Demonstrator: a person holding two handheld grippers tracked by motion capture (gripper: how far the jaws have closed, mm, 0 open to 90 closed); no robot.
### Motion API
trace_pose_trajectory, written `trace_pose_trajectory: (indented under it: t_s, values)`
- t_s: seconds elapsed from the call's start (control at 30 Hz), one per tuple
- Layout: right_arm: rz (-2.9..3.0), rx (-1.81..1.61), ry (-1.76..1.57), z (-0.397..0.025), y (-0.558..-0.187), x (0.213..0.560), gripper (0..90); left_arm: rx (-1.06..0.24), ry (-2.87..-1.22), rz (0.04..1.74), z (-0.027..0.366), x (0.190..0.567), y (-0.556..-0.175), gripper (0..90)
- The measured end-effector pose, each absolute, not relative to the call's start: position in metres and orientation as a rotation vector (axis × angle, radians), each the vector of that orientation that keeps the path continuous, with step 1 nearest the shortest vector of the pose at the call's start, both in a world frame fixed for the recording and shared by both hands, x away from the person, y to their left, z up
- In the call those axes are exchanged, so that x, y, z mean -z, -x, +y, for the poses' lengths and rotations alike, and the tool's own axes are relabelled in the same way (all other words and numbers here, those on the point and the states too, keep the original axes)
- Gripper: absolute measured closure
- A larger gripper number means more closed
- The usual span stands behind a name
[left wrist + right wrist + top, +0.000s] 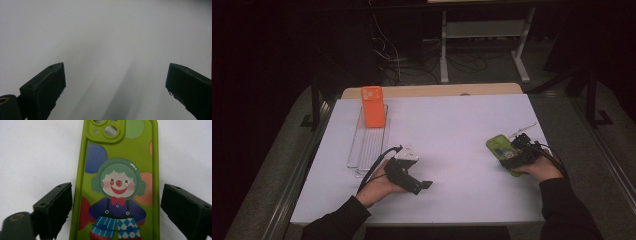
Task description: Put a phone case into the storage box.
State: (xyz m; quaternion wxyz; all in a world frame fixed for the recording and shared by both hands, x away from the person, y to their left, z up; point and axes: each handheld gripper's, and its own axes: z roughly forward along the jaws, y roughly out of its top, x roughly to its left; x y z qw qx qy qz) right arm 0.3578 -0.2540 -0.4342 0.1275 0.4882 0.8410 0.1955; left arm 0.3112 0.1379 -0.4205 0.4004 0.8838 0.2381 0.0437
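A green phone case [118, 182] printed with a clown lies flat on the white table, also seen as the green phone case [499, 147] at the right. My right gripper [116, 206] hangs over it, open, one jaw on each side of the case with a gap to each. An orange phone case [373, 105] leans upright at the far end of a clear rack [368, 145] on the left. My left gripper [414, 180] rests low over bare table near the front, open, with nothing between its jaws; its fingertips [53, 80] frame plain white surface.
The white table [452, 125] has a wooden strip along its far edge. Behind it are a metal stand's legs [444, 60] and loose cables on the floor. A thin clear stick [522, 129] lies by the green case. Bare surface spreads between the two hands.
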Motion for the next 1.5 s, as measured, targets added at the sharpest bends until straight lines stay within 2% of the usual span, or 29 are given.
trace_pose_trajectory:
  t_s: [0.63, 1.03, 1.5]
  values:
    - [2.495, -0.597, -1.437, -0.257, -0.36, 0.435, 15.2, -0.08, -2.245, 0.577, 0.134, 0.417, -0.312, 2.5]
    - [2.534, -0.75, -1.288, -0.239, -0.368, 0.402, 15.2, -0.057, -2.239, 0.521, 0.127, 0.388, -0.333, 2.5]
    - [2.633, -0.809, -1.113, -0.208, -0.394, 0.377, 15.2, -0.083, -2.229, 0.453, 0.118, 0.36, -0.365, 2.5]
